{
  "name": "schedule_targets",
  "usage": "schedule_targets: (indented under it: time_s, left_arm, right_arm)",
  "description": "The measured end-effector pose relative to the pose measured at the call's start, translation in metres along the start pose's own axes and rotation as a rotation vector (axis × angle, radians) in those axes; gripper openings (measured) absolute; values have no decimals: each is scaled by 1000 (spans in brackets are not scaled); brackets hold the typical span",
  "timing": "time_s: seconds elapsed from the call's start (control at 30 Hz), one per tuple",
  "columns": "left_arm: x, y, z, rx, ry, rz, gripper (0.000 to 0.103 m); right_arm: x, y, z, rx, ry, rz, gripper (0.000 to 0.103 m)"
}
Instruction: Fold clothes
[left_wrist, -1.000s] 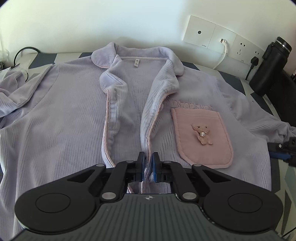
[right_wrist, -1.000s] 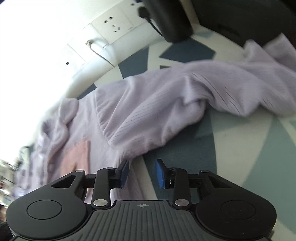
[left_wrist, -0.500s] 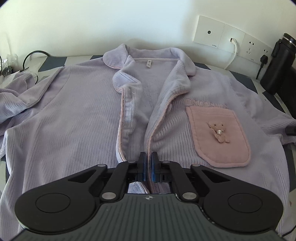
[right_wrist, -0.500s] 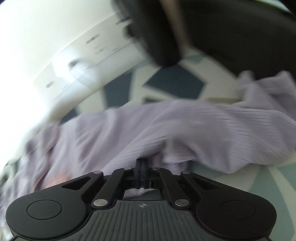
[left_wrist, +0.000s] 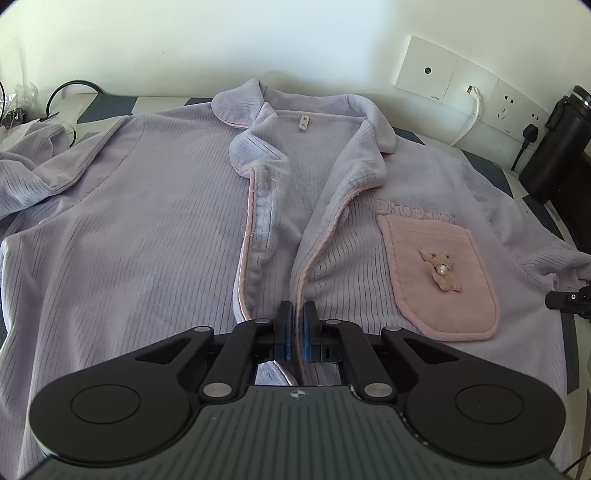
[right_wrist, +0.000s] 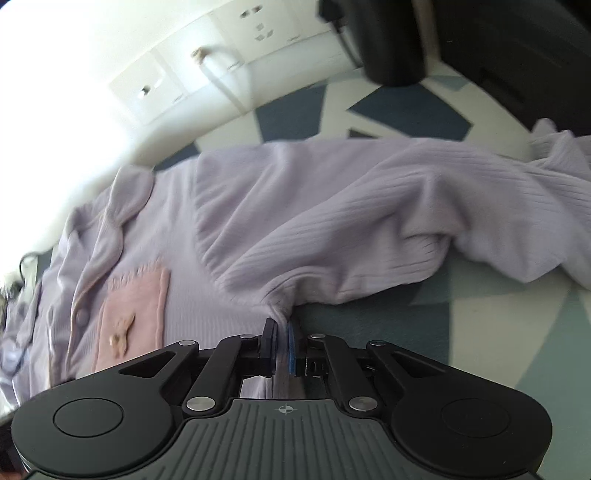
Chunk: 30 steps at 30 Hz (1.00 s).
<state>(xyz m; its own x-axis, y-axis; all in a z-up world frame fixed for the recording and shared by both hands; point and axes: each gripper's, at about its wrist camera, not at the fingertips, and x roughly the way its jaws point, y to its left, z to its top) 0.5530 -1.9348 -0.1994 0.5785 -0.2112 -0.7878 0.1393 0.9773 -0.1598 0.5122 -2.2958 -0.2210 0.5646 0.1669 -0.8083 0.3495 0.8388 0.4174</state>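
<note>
- Lilac ribbed fleece pyjama jacket (left_wrist: 147, 229) lies spread face up on a patterned cloth with blue and teal shapes (right_wrist: 498, 314), its collar toward the wall.
- On the jacket's chest sits a pink fabric pocket (left_wrist: 443, 280) with a small bear ornament (left_wrist: 441, 269) sewn on it; whether anything is inside the pocket, I cannot tell.
- Left gripper (left_wrist: 295, 328) is closed narrow on the jacket's front edge with pink piping, below the collar.
- Right gripper (right_wrist: 281, 341) pinches the jacket's fabric at the underarm, where the sleeve (right_wrist: 443, 206) begins.
- Beyond the jacket, near the wall sockets (left_wrist: 458, 81), stands a black bottle (left_wrist: 554, 147).
</note>
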Motion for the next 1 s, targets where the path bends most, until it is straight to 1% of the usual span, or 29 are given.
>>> schedule_targets:
  time_s: [0.1,0.2,0.23,0.27,0.3,0.4,0.43,0.47,0.5,0.53,0.57,0.6,0.63,0.67,0.7,0.77,0.83,0.93,1.0]
  left_arm:
    - [0,-1,-1,9,-3,6,7]
    - [0,-3,0,10,2,16,8]
    - [0,-4,1,10,4,19,8]
    - [0,-5,1,10,6,22,8]
    - [0,-5,1,10,7,25,8]
    - [-6,-10,-1,11,-5,52,11]
    - [-9,-12,-1,13,-8,59,14]
    - [-15,-18,-4,25,-8,58,16]
    - [-22,-23,-7,38,-8,57,17]
    - [-28,-28,-10,51,-8,55,25]
    - [-35,-33,-13,63,-9,54,44]
    - [-41,-38,-16,76,-9,53,56]
    - [-47,-43,-20,87,-8,49,71]
    - [-53,-47,-25,91,-2,35,72]
    - [-58,-54,-31,106,13,39,72]
    - [-66,-66,-44,135,41,45,73]
    - [-70,-72,-59,137,64,45,74]
    - [-74,-79,-81,132,93,53,75]
    - [-78,-81,-94,113,95,83,75]
  right_arm:
    - [-1,-6,3,8,8,-15,6]
    - [-13,-8,3,13,-20,-96,10]
    - [-18,-13,3,33,-15,-72,13]
    - [-23,-18,3,55,-9,-45,20]
    - [-29,-21,1,63,-10,-40,24]
    - [-45,-26,-7,55,-29,-51,39]
    - [-50,-27,-11,48,-32,-56,52]
    - [-55,-28,-15,42,-31,-62,68]
    - [-60,-28,-20,22,-42,-59,72]
    - [-66,-28,-25,1,-53,-56,75]
    - [-70,-27,-30,-32,-65,-53,81]
    - [-74,-27,-35,-61,-71,-58,84]
    - [-77,-26,-39,-91,-76,-62,88]
    - [-80,-26,-43,-107,-73,-58,92]
    - [-83,-26,-46,-122,-70,-54,95]
    - [-82,-26,-49,-158,-5,-40,96]
    - [-82,-31,-53,-161,17,-23,96]
    - [-84,-34,-63,-184,22,-58,102]
    - [-81,-37,-70,-203,40,-72,102]
